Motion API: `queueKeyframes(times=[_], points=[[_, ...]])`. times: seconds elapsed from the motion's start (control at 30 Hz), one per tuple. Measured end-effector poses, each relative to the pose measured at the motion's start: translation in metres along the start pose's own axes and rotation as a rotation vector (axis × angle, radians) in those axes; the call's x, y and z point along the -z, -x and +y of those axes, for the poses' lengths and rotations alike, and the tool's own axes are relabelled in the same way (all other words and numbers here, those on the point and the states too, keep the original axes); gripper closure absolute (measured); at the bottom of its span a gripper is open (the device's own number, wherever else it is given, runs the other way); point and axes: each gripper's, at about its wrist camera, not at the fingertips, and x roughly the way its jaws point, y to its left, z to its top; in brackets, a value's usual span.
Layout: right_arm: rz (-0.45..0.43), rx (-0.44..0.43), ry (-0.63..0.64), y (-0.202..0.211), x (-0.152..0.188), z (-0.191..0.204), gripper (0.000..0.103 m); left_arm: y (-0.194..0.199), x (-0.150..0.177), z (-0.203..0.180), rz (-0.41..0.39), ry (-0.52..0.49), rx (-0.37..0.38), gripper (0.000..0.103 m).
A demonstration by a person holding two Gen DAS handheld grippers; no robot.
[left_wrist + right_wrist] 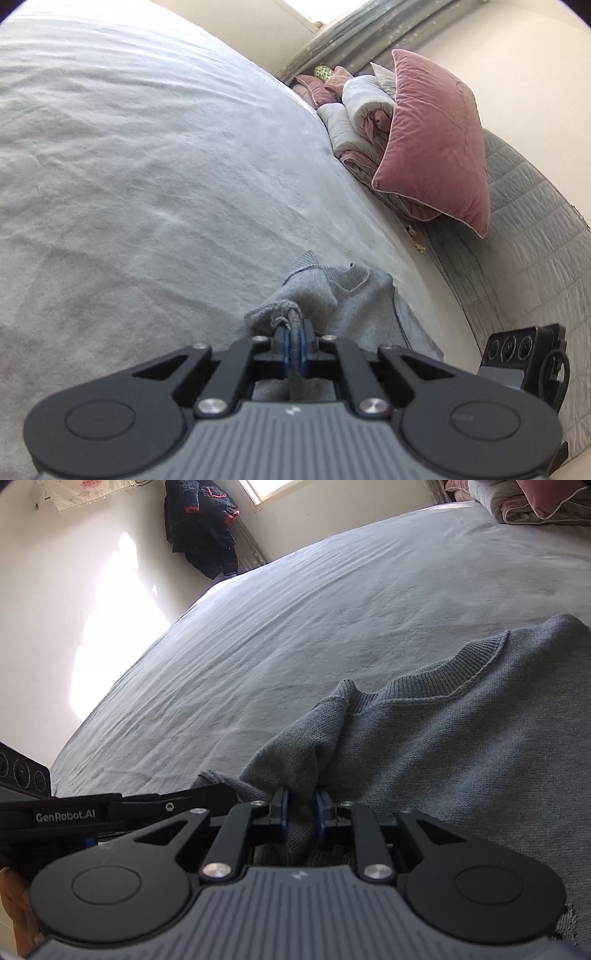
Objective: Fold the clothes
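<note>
A grey knitted sweater lies on a wide bed covered by a pale grey sheet, with its ribbed round neckline facing up and away from the cameras. 2 hand-held grippers grip it at once. The left hand-held gripper has its blue pads pressed narrowly together on a thin bunched fold of the knit, and a ridge of fabric rises just ahead of it. The right hand-held gripper pinches a thicker fold between its pads, near the shoulder beside the neckline; its jaws stand a little further apart because of the cloth between them. The two tools sit close together, the left one showing at the left edge of the right wrist view. Judging from this, a fold is in hand: both grips appear to hold one side of the sweater, lifted slightly off the sheet. Whether this is an early sleeve fold or a later one cannot be told, as most of the body is out of view. The next move calls for carrying both grips together so the cloth lays over flat without wrinkling. No containers are visible; at the head of the bed rest a pink cushion and rolled bedding, and a dark jacket hangs on the wall.
</note>
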Motion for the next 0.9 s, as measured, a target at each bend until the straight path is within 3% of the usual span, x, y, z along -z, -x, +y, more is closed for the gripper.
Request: queueKeyframes(times=[0.13,0.2,0.3,0.53,0.7,0.8,0.87,0.9], points=[[-0.026,-0.073,-0.047,-0.003,-0.003,0.000,0.082,0.008,-0.019,-0.005,-0.029,-0.133,-0.107,0.098],[-0.030,-0.083,-0.064,-0.005,-0.003,-0.001,0.078,0.009,-0.030,-0.008,-0.043,-0.219,-0.174,0.098],[-0.033,-0.098,-0.089,-0.007,-0.004,-0.001,0.064,0.011,-0.045,-0.013,-0.065,-0.348,-0.275,0.098],[-0.019,-0.118,-0.082,-0.015,-0.005,0.002,0.054,0.010,-0.081,-0.018,-0.097,-0.620,-0.505,0.099],[-0.020,-0.133,-0.090,-0.018,-0.006,0.001,0.051,-0.021,-0.096,0.021,0.003,-0.510,-0.566,0.098],[-0.022,-0.143,-0.099,-0.018,-0.008,-0.002,0.050,-0.019,-0.100,0.035,-0.012,-0.389,-0.483,0.081],[-0.023,-0.147,-0.106,-0.019,-0.009,-0.006,0.050,-0.018,-0.105,0.039,-0.031,-0.332,-0.438,0.065],[-0.023,-0.148,-0.107,-0.019,-0.010,-0.007,0.050,-0.020,-0.106,0.039,-0.034,-0.315,-0.427,0.063]])
